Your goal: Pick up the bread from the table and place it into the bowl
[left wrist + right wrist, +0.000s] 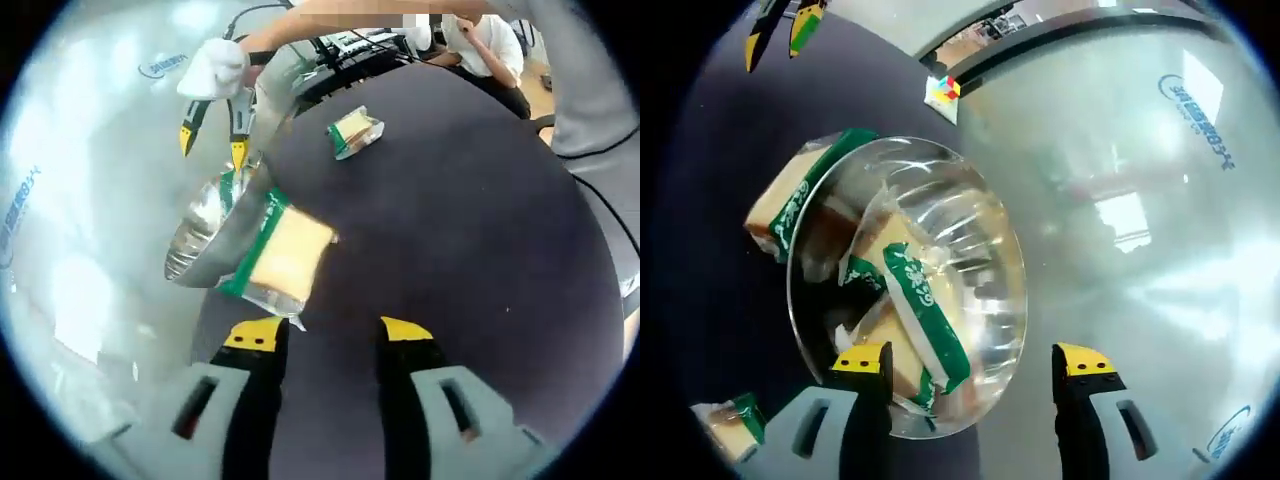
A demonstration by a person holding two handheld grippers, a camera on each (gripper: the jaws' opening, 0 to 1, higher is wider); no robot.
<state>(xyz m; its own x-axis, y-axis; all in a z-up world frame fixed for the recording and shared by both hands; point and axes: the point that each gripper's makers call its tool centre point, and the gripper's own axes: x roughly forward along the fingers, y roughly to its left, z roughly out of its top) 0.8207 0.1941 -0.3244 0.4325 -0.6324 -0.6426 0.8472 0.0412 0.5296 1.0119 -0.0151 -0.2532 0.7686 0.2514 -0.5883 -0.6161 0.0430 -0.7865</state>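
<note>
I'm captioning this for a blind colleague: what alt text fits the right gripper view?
A shiny metal bowl holds a wrapped bread packet, with a second packet resting on its rim. The open right gripper hovers above, and a third packet lies on the dark table.

My left gripper [335,335] is held with jaws parted and nothing between them. My right gripper [974,360], gripped by a white-gloved hand [213,68], likewise stands open and empty.
</note>
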